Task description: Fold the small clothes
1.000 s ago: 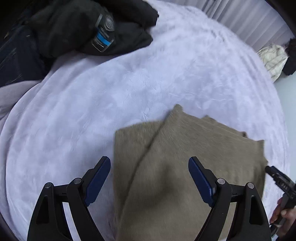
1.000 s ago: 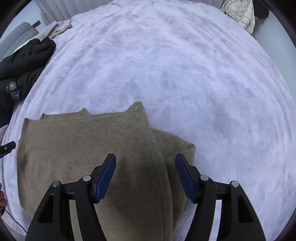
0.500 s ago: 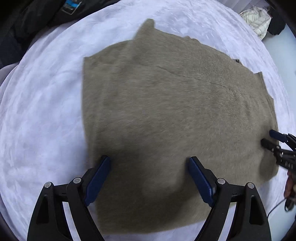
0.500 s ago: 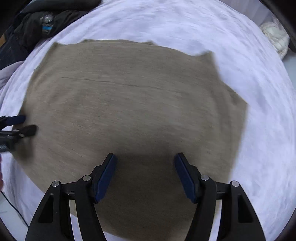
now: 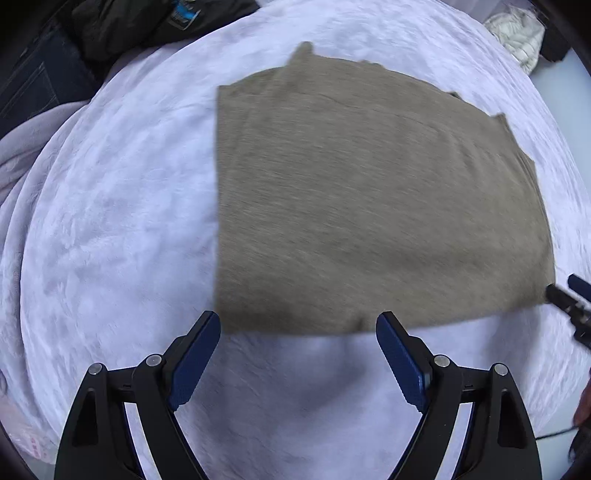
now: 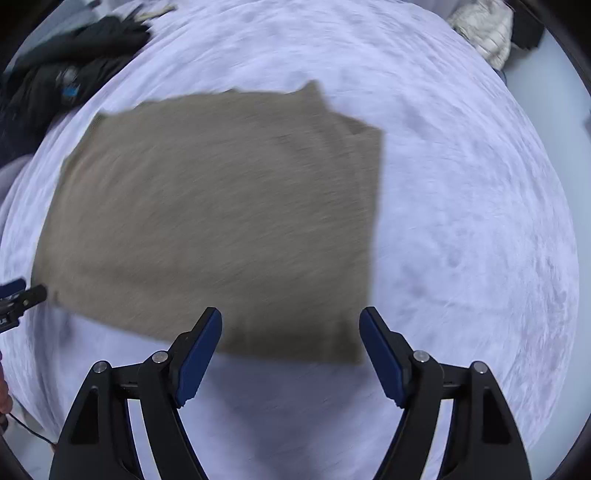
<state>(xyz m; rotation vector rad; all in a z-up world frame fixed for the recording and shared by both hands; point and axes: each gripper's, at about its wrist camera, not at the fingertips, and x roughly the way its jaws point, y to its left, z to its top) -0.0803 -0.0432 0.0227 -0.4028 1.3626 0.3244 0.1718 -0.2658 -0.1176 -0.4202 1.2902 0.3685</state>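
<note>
A folded tan knit garment (image 5: 369,199) lies flat on the pale lilac fleece blanket (image 5: 110,229). It also shows in the right wrist view (image 6: 221,214). My left gripper (image 5: 297,332) is open and empty, hovering at the garment's near edge. My right gripper (image 6: 290,328) is open and empty above the garment's near right corner. The right gripper's tips (image 5: 569,295) show at the garment's right corner in the left view. The left gripper's tips (image 6: 22,295) show at its left corner in the right view.
A pile of dark clothes (image 5: 155,26) lies at the far left of the blanket, also in the right wrist view (image 6: 66,66). A cream padded jacket (image 5: 517,33) lies at the far right edge (image 6: 484,29). Bare blanket (image 6: 461,221) surrounds the garment.
Both grippers have drawn back toward the garment's near edge after sitting low over it. The garment now lies wholly ahead of the jaws. Both stay open.
</note>
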